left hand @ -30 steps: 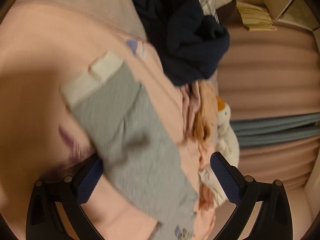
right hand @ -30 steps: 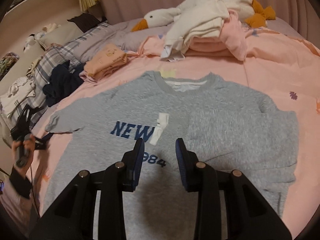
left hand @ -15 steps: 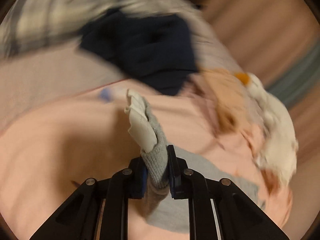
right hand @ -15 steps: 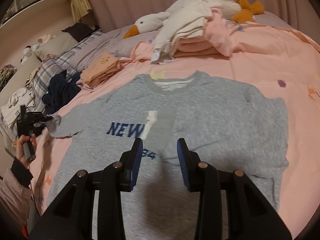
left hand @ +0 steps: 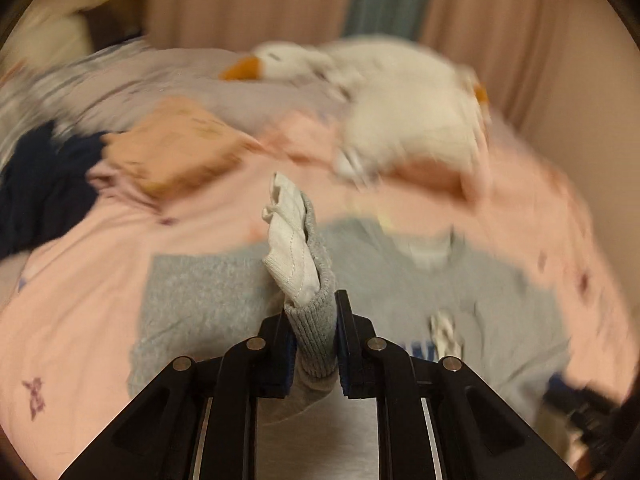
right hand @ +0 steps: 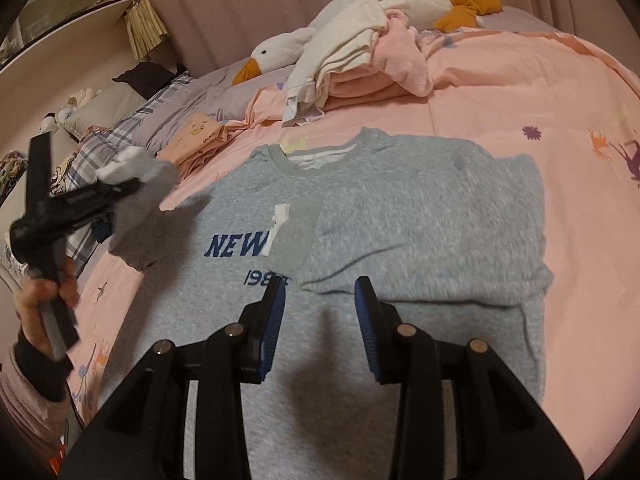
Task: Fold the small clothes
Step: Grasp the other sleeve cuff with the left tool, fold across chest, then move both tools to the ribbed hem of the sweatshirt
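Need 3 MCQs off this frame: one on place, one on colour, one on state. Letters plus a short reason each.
1. Where does the plush goose lie?
A. at the far end of the bed, behind the grey sweatshirt
B. on the sweatshirt
C. on the floor

2. What colour is the lettering on the sweatshirt?
A. red
B. dark blue
C. yellow

3. What is the left gripper doing?
A. open over bare bedsheet
B. shut on the sweatshirt's sleeve cuff
C. shut on the goose

Key: 1 A, the goose rests beyond the collar beside the folded pile; 2 B, "NEW" reads dark blue on grey; 3 B, the ribbed cuff is pinched between its pads and lifted off the bed.
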Motion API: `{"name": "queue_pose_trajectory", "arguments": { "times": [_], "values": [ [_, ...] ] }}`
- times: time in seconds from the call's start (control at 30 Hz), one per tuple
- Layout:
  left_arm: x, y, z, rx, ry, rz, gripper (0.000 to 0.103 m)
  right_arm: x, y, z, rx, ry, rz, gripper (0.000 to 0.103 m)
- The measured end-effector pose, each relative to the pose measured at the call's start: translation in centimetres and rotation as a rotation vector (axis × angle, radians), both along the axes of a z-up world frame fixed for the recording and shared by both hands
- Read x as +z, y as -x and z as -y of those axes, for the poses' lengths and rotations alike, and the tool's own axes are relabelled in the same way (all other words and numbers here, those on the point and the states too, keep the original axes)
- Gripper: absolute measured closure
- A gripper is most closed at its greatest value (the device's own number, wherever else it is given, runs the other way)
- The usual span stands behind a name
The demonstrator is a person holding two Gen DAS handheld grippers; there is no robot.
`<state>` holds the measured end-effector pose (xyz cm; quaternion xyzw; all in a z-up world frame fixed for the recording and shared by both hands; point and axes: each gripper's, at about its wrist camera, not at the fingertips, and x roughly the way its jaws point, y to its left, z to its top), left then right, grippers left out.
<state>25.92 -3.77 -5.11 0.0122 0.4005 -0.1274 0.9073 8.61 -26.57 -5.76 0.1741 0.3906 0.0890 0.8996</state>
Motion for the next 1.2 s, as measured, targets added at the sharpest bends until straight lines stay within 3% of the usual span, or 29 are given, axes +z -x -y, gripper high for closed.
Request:
{"name": "queue_pose_trajectory", "arguments": {
  "times": [0.07, 0.13, 0.2, 0.23, 0.27, 0.33, 0.47, 0.57, 0.73, 0.9, 0.93, 0.97, 1.2],
  "values": [
    [-2.1, 0.7, 2.4, -0.024, -0.121, -0.020, 0.087, -0.4, 0.2, 0.3, -0.006, -0.005, -0.012, 0.063],
    [-3.6, 1.2, 3.5, -0.072, -0.157, -0.062, 0.083, -0.6, 0.5, 0.7, -0.010, -0.017, -0.025, 0.061],
    [-4.8, 1.6, 4.8, -0.124, -0.190, -0.100, 0.054, -0.7, 0.7, 1.0, -0.013, -0.021, -0.032, 0.061],
    [-4.9, 1.8, 5.1, -0.136, -0.196, -0.102, 0.032, -0.8, 0.8, 1.1, -0.014, -0.019, -0.034, 0.060],
    [-4.8, 2.1, 5.3, -0.164, -0.183, -0.095, 0.024, -0.8, 0.8, 1.1, -0.013, -0.017, -0.035, 0.060],
    [-4.4, 2.6, 4.7, -0.189, -0.143, -0.096, 0.024, -0.7, 0.7, 1.1, -0.005, -0.027, -0.037, 0.060],
    [-2.9, 3.6, 0.2, -0.133, -0.014, -0.107, 0.024, -0.8, -0.7, 0.1, 0.054, -0.118, -0.057, 0.059],
    [-2.3, 4.3, -3.1, -0.051, -0.010, -0.072, 0.024, -1.2, -3.0, -1.6, 0.122, -0.209, -0.092, 0.059],
    [-2.1, 3.7, -8.5, 0.094, 0.027, -0.044, 0.024, -1.9, -7.7, -5.8, 0.187, -0.276, -0.157, 0.059],
    [-3.4, 2.3, -10.8, 0.156, 0.100, -0.075, 0.024, -3.7, -12.3, -10.2, 0.160, -0.162, -0.268, 0.064],
    [-3.6, 2.1, -10.7, 0.150, 0.101, -0.083, 0.024, -4.0, -12.7, -10.7, 0.154, -0.140, -0.276, 0.075],
    [-3.9, 1.9, -10.2, 0.139, 0.097, -0.086, 0.024, -3.9, -12.8, -11.3, 0.151, -0.109, -0.263, 0.092],
    [-4.6, 1.7, -9.3, 0.086, 0.052, -0.094, 0.024, -2.3, -12.2, -9.1, 0.053, -0.048, -0.195, 0.096]
  ]
}}
